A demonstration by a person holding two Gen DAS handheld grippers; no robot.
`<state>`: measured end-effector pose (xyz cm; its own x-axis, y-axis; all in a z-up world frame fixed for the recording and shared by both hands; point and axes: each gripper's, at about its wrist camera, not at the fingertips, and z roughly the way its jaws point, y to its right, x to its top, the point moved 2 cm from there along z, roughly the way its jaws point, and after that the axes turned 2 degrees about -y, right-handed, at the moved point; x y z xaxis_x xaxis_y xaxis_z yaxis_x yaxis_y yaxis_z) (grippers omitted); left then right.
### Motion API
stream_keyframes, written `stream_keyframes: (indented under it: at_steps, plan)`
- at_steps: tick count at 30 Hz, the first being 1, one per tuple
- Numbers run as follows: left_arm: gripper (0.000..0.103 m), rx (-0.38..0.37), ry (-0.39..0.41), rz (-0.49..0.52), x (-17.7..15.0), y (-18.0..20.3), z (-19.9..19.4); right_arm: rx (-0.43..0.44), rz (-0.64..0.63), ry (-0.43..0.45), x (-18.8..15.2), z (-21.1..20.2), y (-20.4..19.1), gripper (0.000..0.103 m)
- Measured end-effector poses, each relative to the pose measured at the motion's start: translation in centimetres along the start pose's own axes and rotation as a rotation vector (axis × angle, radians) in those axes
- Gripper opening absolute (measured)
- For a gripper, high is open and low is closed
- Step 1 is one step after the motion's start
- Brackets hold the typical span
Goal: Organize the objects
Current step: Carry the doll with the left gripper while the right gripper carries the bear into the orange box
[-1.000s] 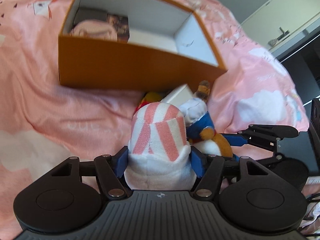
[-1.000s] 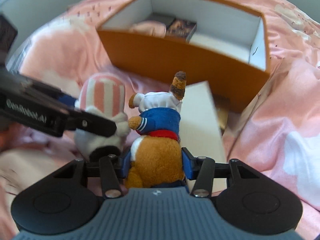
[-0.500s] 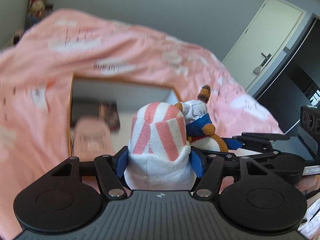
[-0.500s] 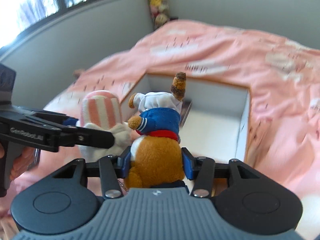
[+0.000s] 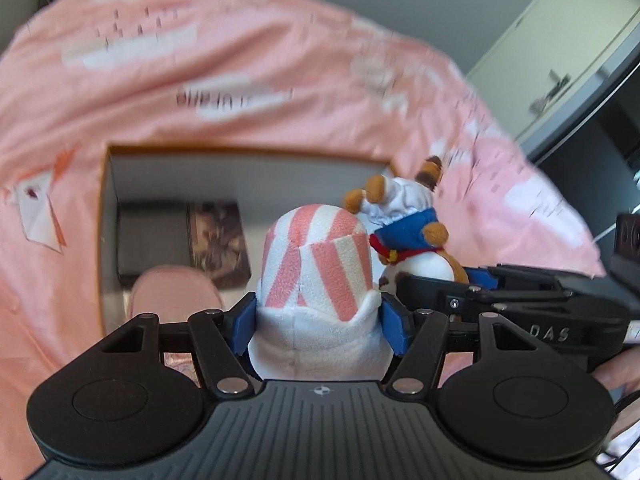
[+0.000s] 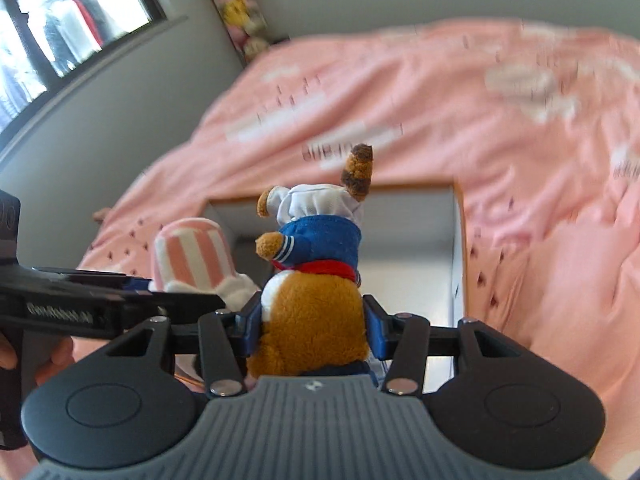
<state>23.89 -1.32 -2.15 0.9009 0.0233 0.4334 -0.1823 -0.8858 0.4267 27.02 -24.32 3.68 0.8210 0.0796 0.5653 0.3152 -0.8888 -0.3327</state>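
My left gripper is shut on a pink-and-white striped plush, its blue pads pressing the plush's white base. My right gripper is shut on a brown plush animal in a blue jacket and white cap. Both plushes hang side by side above an open orange box with a white inside. In the right wrist view the striped plush shows at the left and the box lies below. In the left wrist view the brown plush shows at the right.
The box holds a dark flat case, a picture-covered book and a pink round item at its left end. A pink bedspread surrounds the box. A door stands at the right, a window at the left.
Both grippers rose with their plushes and moved forward from in front of the box to above its open inside. The box now appears from above rather than from its front wall.
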Motion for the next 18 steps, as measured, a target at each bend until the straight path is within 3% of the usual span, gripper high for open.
stream_keyframes:
  at_steps: [9, 18]
  plan:
    - [0.072, 0.009, -0.086, 0.034, 0.7, -0.9, 4.4, 0.034, 0.102, -0.226, -0.6, 6.9, 3.1, 0.052]
    - [0.073, -0.078, -0.166, -0.056, 0.9, -3.5, 7.6, 0.009, 0.111, -0.317, -0.3, 9.2, 4.1, 0.052]
